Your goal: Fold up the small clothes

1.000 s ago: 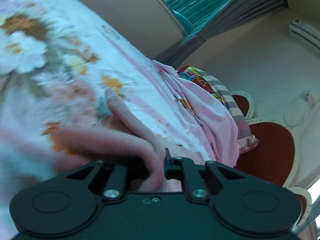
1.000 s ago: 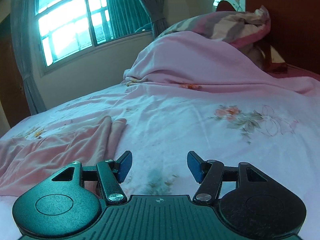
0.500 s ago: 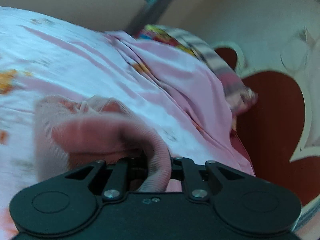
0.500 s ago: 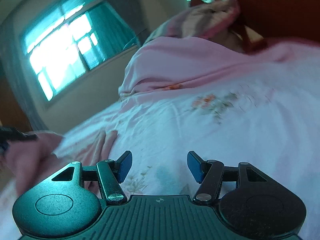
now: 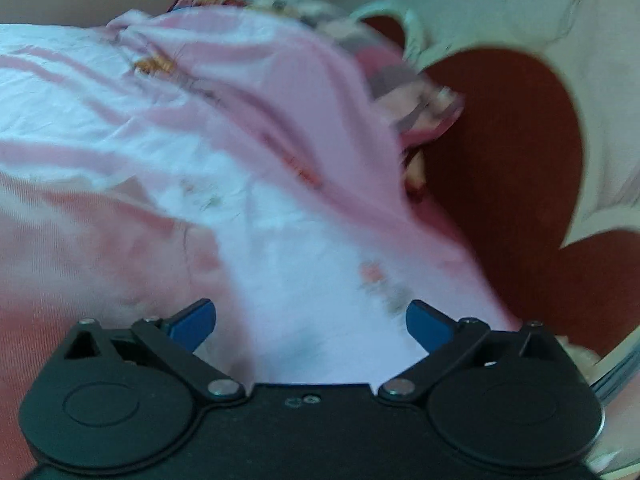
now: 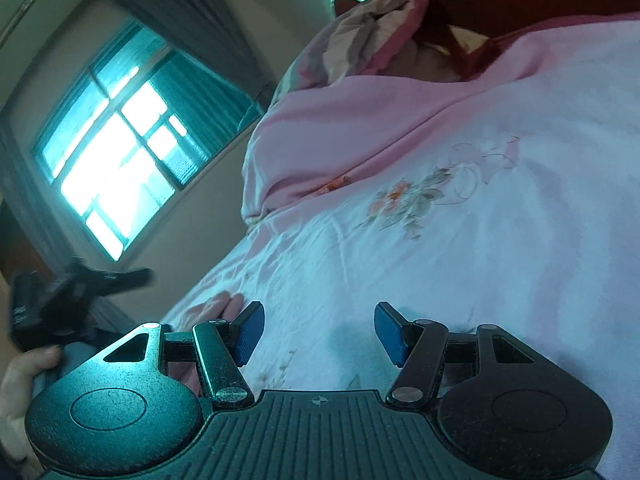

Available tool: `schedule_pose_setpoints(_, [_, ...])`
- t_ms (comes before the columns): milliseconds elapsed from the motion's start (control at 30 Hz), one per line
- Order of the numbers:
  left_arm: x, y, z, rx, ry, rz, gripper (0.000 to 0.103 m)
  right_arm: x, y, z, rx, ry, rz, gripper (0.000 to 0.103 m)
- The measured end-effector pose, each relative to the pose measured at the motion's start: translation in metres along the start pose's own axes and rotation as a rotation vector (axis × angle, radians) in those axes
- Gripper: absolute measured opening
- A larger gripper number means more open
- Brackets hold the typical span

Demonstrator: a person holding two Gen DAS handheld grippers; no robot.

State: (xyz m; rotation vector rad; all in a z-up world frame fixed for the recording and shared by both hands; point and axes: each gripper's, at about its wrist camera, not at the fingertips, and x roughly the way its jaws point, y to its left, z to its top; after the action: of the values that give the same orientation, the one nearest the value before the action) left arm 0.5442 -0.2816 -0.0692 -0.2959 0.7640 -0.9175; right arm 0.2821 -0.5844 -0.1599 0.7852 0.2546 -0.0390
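Note:
The pink ribbed garment (image 5: 80, 264) lies blurred on the floral bedsheet (image 5: 304, 272), to the left of my left gripper (image 5: 311, 326). That gripper's jaws are opening wide, with only sheet showing between the blue pads (image 5: 192, 324). In the right wrist view a tip of the garment (image 6: 218, 305) shows just past the left pad of my right gripper (image 6: 319, 332), which stands open over the sheet (image 6: 440, 264) with nothing in it. The left gripper (image 6: 80, 284) appears there at the far left, blurred, held by a hand (image 6: 24, 380).
A heaped pink quilt (image 6: 340, 132) and a striped pillow (image 6: 372, 40) lie near the red-brown headboard (image 5: 520, 160). A window (image 6: 120, 168) with grey curtains is on the wall beyond the bed's far edge.
The left gripper, shut on the pink garment before, has let it go and spread its jaws while sweeping towards the headboard. The right gripper's view has rolled; its jaws kept their gap.

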Motion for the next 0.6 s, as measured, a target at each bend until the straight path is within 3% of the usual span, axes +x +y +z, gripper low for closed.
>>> schedule_pose_setpoints(67, [-0.027, -0.001, 0.003, 0.018, -0.062, 0.007, 0.101, -0.001, 0.000, 0.001, 0.002, -0.001, -0.006, 0.061])
schedule_pose_setpoints(133, [-0.058, 0.005, 0.005, 0.033, -0.123, 0.069, 0.101, -0.002, 0.003, 0.001, -0.014, -0.002, -0.021, 0.061])
schedule_pose_setpoints(200, [-0.101, 0.021, -0.007, 0.039, -0.194, 0.189, 0.101, -0.001, 0.007, 0.000, -0.028, 0.000, -0.040, 0.061])
schedule_pose_setpoints(300, [-0.158, 0.047, -0.038, 0.038, -0.228, 0.394, 0.101, -0.001, 0.014, -0.001, -0.064, 0.005, -0.081, 0.061])
schedule_pose_setpoints(400, [-0.204, 0.069, -0.081, 0.000, -0.243, 0.540, 0.100, 0.007, 0.024, -0.002, -0.120, 0.030, -0.151, 0.061])
schedule_pose_setpoints(533, [-0.232, 0.081, -0.121, -0.035, -0.239, 0.599, 0.100, 0.016, 0.045, -0.007, -0.200, 0.066, -0.233, 0.061])
schedule_pose_setpoints(600, [-0.232, 0.078, -0.133, -0.030, -0.240, 0.587, 0.100, 0.016, 0.061, -0.013, -0.176, 0.078, -0.175, 0.061])
